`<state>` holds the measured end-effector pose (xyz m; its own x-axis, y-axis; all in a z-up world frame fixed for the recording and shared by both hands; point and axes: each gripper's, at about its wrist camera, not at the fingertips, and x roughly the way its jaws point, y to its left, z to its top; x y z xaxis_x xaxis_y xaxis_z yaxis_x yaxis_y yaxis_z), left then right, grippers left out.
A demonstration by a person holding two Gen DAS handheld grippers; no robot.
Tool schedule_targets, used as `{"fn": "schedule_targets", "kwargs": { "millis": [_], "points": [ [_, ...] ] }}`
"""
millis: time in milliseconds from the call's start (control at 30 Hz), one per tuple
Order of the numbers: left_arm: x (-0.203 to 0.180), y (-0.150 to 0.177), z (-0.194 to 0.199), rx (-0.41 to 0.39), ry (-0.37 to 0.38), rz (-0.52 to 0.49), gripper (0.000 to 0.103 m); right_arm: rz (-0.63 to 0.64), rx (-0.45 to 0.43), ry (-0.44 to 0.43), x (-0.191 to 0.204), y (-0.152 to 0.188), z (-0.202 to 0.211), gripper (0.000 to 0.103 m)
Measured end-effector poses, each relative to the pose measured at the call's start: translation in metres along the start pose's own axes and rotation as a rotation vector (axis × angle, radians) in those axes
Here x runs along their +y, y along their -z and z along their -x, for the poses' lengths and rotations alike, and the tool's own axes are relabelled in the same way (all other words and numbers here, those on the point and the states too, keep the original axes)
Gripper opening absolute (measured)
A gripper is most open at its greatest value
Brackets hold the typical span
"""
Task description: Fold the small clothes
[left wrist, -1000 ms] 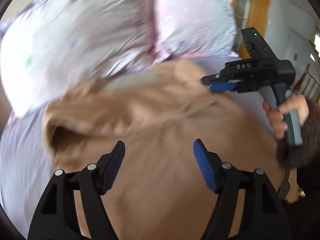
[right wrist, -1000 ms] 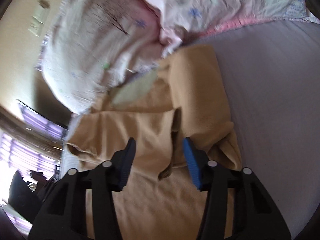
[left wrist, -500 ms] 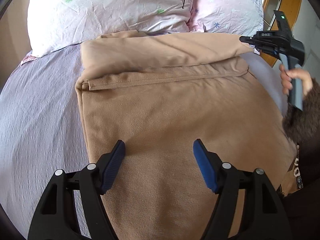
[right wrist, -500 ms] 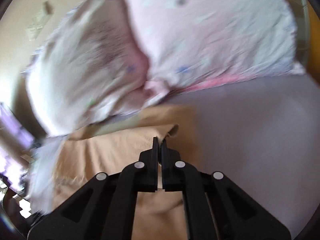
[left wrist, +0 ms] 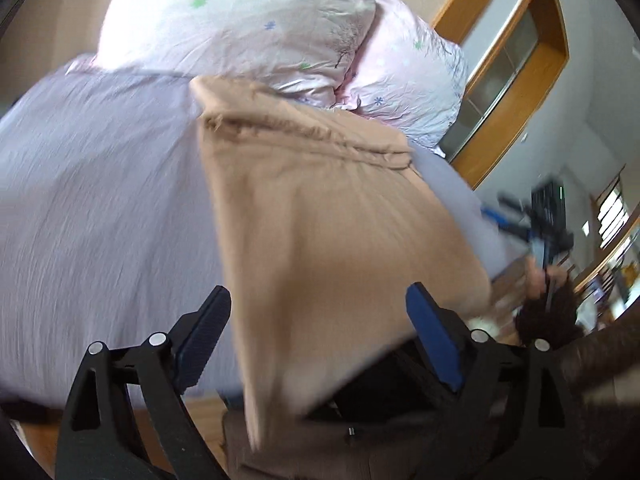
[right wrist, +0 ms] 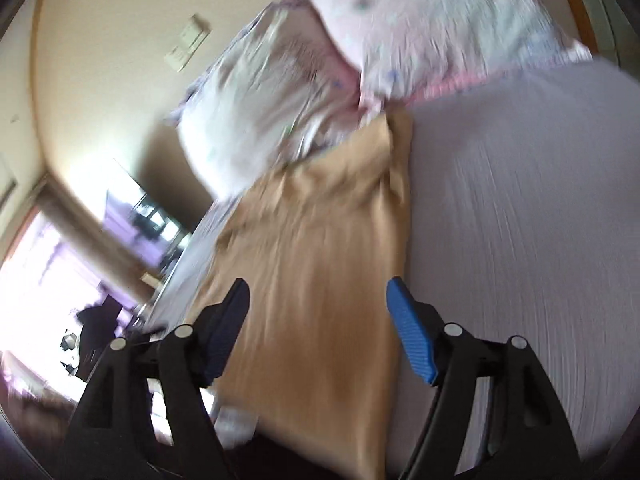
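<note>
A tan garment (left wrist: 320, 216) lies flat on the lilac bed sheet (left wrist: 100, 184), its folded far edge near the pillows and its near end hanging over the bed's edge. It also shows in the right wrist view (right wrist: 320, 280). My left gripper (left wrist: 320, 340) is open and empty, hovering over the garment's near end. My right gripper (right wrist: 316, 328) is open and empty above the garment. The right gripper also shows, blurred, at the right of the left wrist view (left wrist: 500, 216).
Two pale flowered pillows (left wrist: 256, 20) lie at the head of the bed. A wooden door frame (left wrist: 512, 80) stands at the right. Wood floor (left wrist: 200, 428) shows below the bed's edge. A bright window (right wrist: 44, 280) and wall switch (right wrist: 188, 40) show in the right wrist view.
My right gripper has opened, let go of the garment's corner and pulled back off to the right. My left gripper has drawn back toward the bed's near edge, still open.
</note>
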<state>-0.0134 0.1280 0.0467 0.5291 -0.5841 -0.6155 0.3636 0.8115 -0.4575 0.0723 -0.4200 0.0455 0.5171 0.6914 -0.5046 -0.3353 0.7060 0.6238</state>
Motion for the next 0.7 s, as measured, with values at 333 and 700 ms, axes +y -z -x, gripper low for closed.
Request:
{"fn": "schedule_targets", "kwargs": {
  "millis": [333,700],
  "points": [
    [0.029,0.063,-0.001,0.06,0.055,0.177,0.091,-0.165,0.188,-0.052,-0.047,0.099,-0.009,0.074],
    [0.056,0.062,-0.038,0.137,0.183,0.404,0.004,-0.09,0.251,-0.21,-0.029,0.105,-0.046,0.007]
  ]
}}
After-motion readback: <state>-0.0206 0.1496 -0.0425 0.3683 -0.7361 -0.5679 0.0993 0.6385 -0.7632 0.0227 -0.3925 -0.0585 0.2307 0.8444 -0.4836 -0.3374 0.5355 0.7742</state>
